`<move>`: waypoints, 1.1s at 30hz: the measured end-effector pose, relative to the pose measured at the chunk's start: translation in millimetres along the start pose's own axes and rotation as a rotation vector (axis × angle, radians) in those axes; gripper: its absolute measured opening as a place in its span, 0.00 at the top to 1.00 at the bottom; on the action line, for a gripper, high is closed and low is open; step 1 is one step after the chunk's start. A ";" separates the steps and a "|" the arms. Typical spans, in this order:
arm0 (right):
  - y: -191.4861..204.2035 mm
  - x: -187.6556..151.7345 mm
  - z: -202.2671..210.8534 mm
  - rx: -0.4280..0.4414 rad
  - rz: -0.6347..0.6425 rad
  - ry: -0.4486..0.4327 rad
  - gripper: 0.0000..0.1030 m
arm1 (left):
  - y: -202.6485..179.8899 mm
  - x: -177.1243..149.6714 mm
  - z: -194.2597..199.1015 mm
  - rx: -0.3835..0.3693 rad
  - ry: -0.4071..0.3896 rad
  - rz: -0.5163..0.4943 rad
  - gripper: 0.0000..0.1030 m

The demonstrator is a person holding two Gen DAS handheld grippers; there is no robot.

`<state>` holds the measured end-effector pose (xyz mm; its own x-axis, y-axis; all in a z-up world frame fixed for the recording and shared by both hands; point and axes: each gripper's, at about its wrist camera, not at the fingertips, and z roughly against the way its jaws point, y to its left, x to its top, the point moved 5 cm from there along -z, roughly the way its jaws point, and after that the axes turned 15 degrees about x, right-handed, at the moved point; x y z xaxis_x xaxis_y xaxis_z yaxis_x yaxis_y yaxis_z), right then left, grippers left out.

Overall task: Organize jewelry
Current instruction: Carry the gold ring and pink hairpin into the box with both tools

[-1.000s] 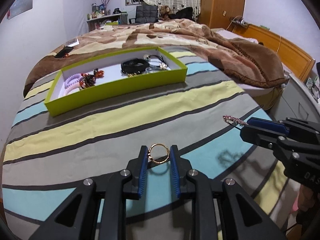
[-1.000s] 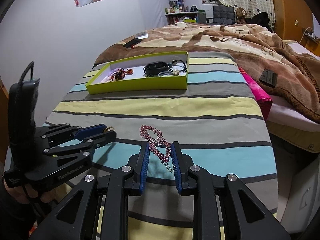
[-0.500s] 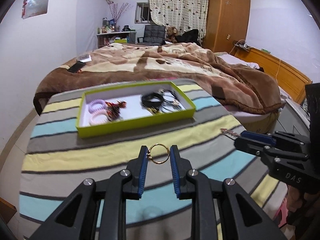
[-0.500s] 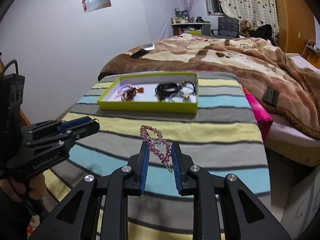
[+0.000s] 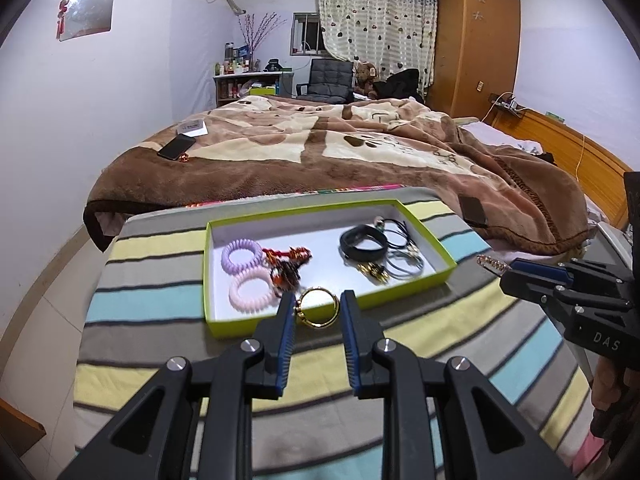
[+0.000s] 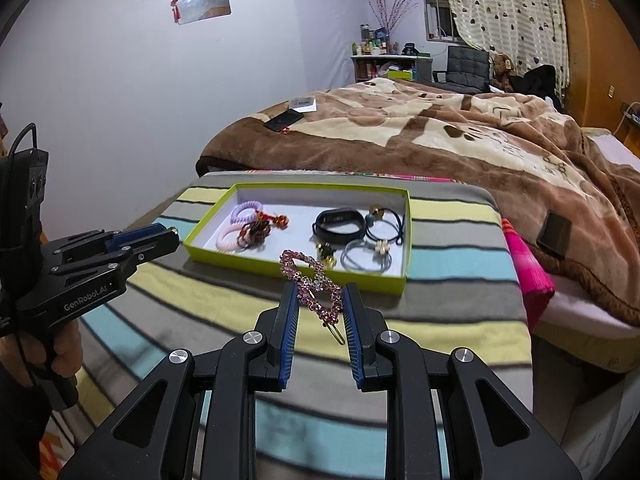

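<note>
Two grippers above the striped blanket: left gripper jaws clamp a gold ring; right gripper jaws clamp a rhinestone hair clip, near the green tray.

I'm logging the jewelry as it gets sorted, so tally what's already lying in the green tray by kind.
Spiral hair ties: 2, lilac and pink
Thin elastic hair ties: 2, black and grey
Black wristband: 1
Red-and-black beaded piece: 1
Small gold piece: 1
Total: 7

The left gripper pinches a gold ring above the near edge of the green tray.
</note>
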<state>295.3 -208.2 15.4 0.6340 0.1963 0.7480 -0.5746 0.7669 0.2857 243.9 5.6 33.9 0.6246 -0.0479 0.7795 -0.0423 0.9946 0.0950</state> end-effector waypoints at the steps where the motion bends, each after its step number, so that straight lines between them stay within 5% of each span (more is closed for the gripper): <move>1: -2.1 2.6 -3.7 -0.001 0.000 0.003 0.78 | 0.2 2.5 -4.7 0.002 -0.001 -0.001 0.77; 33: -71.4 15.0 -111.9 -0.049 -0.083 0.140 0.78 | -40.5 4.0 -115.3 -0.022 0.130 -0.057 0.77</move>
<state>403.8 -191.7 -60.7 0.7459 0.2118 0.6314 -0.4936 0.8123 0.3106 338.0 -24.2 -38.2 0.7210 -0.0939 0.6865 0.0124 0.9924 0.1226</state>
